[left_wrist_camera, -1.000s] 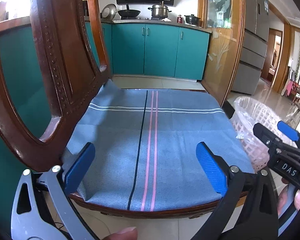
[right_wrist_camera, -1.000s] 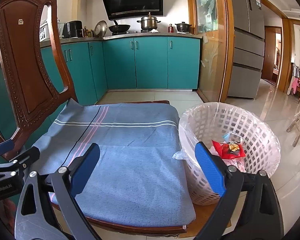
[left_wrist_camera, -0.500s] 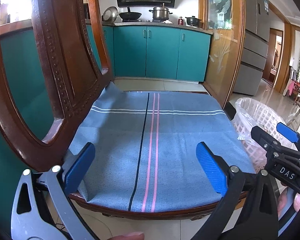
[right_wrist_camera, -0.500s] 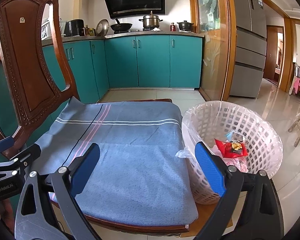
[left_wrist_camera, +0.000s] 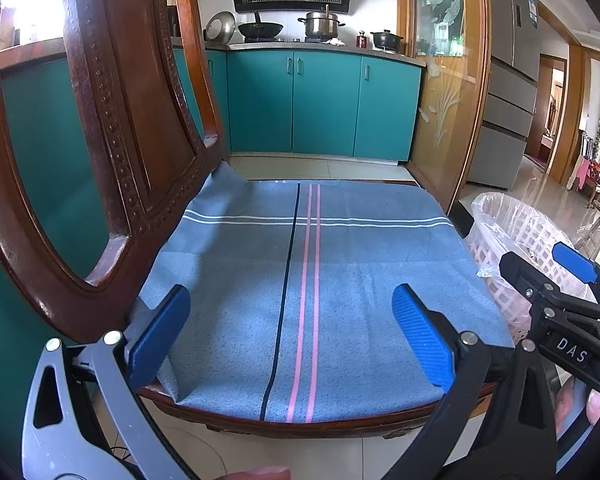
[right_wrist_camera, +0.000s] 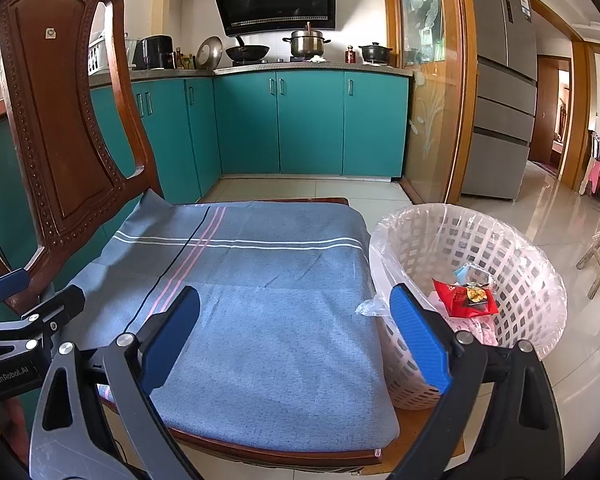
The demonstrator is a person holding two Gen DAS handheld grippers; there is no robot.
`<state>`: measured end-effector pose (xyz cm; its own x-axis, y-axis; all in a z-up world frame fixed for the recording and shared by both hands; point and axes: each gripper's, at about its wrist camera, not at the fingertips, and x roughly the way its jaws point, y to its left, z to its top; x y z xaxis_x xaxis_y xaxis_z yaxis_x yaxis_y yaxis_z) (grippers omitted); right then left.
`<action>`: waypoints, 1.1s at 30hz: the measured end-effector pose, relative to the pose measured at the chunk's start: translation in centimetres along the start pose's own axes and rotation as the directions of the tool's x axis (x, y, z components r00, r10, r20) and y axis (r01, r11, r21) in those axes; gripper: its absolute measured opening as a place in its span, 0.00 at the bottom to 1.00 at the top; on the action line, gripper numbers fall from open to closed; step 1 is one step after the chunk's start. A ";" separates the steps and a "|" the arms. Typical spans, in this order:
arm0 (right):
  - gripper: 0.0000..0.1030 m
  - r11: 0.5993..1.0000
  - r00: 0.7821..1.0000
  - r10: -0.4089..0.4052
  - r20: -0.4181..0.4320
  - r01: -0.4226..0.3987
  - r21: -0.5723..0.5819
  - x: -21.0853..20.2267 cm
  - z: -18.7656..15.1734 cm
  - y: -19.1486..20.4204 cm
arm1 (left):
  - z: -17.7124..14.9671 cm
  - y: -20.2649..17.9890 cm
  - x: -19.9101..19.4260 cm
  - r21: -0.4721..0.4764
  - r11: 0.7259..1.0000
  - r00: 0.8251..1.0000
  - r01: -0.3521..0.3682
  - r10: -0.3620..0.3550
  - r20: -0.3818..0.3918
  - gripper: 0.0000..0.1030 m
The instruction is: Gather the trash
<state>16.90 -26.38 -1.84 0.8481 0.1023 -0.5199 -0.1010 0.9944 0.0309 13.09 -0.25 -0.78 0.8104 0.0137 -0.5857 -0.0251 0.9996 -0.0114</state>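
A white lattice bin (right_wrist_camera: 512,256) lined with clear plastic stands on the floor right of a wooden chair; a red snack wrapper (right_wrist_camera: 464,300) lies inside on other pale trash. The bin's rim (left_wrist_camera: 512,216) shows at the right of the left wrist view. A blue striped cloth (left_wrist_camera: 300,280) covers the chair seat (right_wrist_camera: 268,304), with nothing lying on it. My left gripper (left_wrist_camera: 288,332) hangs open over the seat's front edge, nothing between its blue pads. My right gripper (right_wrist_camera: 296,332) is open too, holding nothing, its right finger (right_wrist_camera: 420,340) in front of the bin.
The carved chair back (right_wrist_camera: 60,120) rises at the left. Teal kitchen cabinets (right_wrist_camera: 308,120) with pots on the counter fill the background, a glass partition (right_wrist_camera: 432,92) and grey fridge (right_wrist_camera: 500,80) to the right. Glossy tiled floor (right_wrist_camera: 572,240) stretches right of the bin.
Both views have drawn back and risen slightly, so the chair seat and bin sit a little farther away. Both grippers stayed open.
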 end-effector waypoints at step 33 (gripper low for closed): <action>0.91 1.000 1.000 0.000 -0.008 0.000 -0.011 0.1 -0.2 0.4 | -0.2 -0.1 -0.1 -0.009 1.000 1.000 -0.009 0.009 0.002 0.97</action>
<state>16.86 -26.00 -2.10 0.8440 0.1019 -0.5266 -0.1067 0.9941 0.0214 12.90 -0.36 -0.89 0.8115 0.0228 -0.5840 -0.0374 0.9992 -0.0130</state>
